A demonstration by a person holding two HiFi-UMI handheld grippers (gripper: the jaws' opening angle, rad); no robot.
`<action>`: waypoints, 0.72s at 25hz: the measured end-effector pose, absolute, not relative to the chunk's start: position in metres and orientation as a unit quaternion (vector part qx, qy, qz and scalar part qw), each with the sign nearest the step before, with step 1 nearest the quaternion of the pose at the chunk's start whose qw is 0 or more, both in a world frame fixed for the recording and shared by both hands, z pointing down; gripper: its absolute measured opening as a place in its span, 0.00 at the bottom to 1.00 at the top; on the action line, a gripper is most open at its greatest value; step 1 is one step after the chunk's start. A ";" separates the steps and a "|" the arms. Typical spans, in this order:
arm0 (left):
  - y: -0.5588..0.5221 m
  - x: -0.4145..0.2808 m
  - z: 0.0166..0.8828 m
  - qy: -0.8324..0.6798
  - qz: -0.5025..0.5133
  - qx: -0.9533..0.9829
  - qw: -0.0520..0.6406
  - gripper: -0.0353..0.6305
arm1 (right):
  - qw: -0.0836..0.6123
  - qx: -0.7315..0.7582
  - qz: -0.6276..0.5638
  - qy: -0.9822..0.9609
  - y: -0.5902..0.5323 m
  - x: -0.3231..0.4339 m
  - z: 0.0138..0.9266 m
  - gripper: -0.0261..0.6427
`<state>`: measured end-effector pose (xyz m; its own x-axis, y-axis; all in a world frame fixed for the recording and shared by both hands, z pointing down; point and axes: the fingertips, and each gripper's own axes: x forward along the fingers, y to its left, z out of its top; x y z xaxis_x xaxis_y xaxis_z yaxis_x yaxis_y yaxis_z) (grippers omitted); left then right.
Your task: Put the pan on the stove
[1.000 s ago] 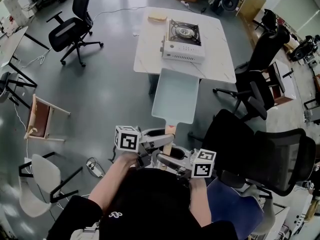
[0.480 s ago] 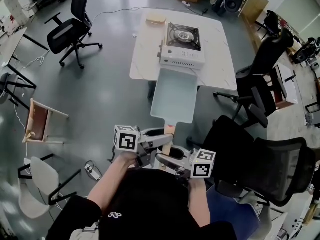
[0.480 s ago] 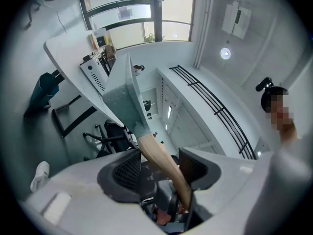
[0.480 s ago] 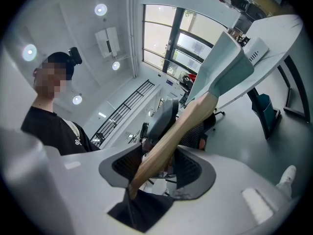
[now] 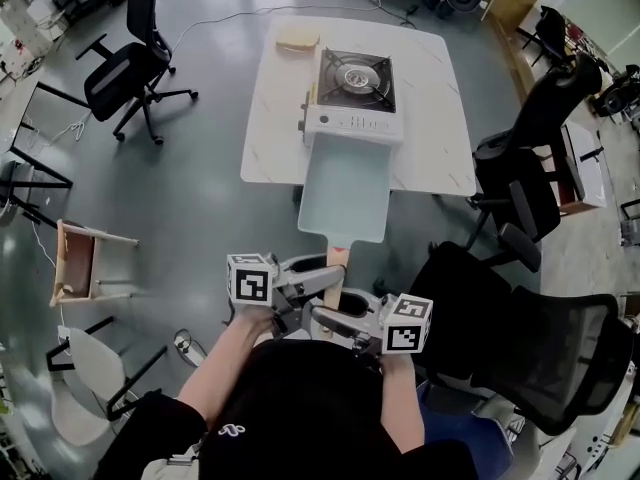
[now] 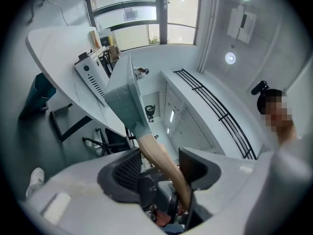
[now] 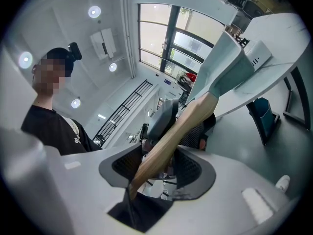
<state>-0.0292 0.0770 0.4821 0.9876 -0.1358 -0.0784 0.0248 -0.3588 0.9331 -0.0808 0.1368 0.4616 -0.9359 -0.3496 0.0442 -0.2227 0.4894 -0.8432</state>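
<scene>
A pale blue rectangular pan [image 5: 346,190] hangs in the air, its far edge at the front of the white gas stove [image 5: 352,94] on the white table [image 5: 432,118]. Its wooden handle [image 5: 333,276] points back at me. My left gripper [image 5: 308,286] and my right gripper [image 5: 336,318] are both shut on that handle. In the left gripper view the handle [image 6: 161,161] runs between the pads of the gripper [image 6: 159,166] up to the pan [image 6: 122,99] and the stove [image 6: 92,75]. The right gripper view shows the handle [image 7: 171,136] crossing the gripper [image 7: 156,168] toward the pan [image 7: 222,65].
A tan flat thing [image 5: 297,38] lies at the table's far left corner. Black office chairs stand at the far left [image 5: 122,63] and along the right [image 5: 530,193], one close to me [image 5: 520,338]. A small wooden chair [image 5: 80,260] and a white chair [image 5: 78,388] are on my left.
The pan has moved forward with both grippers on its handle. Its far edge now reaches the stove's front, and the table sits closer and more centred in the head view.
</scene>
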 end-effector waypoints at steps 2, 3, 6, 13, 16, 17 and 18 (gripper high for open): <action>0.063 -0.022 0.480 -0.037 -0.070 0.818 0.570 0.42 | 0.068 -0.165 -0.480 0.859 0.123 -0.074 0.460 0.34; 0.056 -0.018 0.477 -0.039 -0.070 0.816 0.572 0.42 | 0.069 -0.163 -0.480 0.859 0.116 -0.070 0.458 0.34; 0.034 -0.007 0.473 -0.046 -0.075 0.816 0.572 0.42 | 0.070 -0.156 -0.480 0.860 0.094 -0.058 0.454 0.34; -0.012 0.016 0.470 -0.057 -0.092 0.819 0.564 0.42 | 0.063 -0.139 -0.466 0.872 0.052 -0.031 0.453 0.34; -0.027 0.024 0.468 -0.061 -0.097 0.822 0.557 0.42 | 0.061 -0.132 -0.461 0.875 0.038 -0.023 0.452 0.34; -0.030 0.026 0.467 -0.062 -0.099 0.823 0.556 0.42 | 0.061 -0.131 -0.459 0.876 0.034 -0.021 0.452 0.34; -0.034 0.028 0.466 -0.063 -0.101 0.824 0.555 0.42 | 0.060 -0.129 -0.458 0.877 0.031 -0.019 0.452 0.34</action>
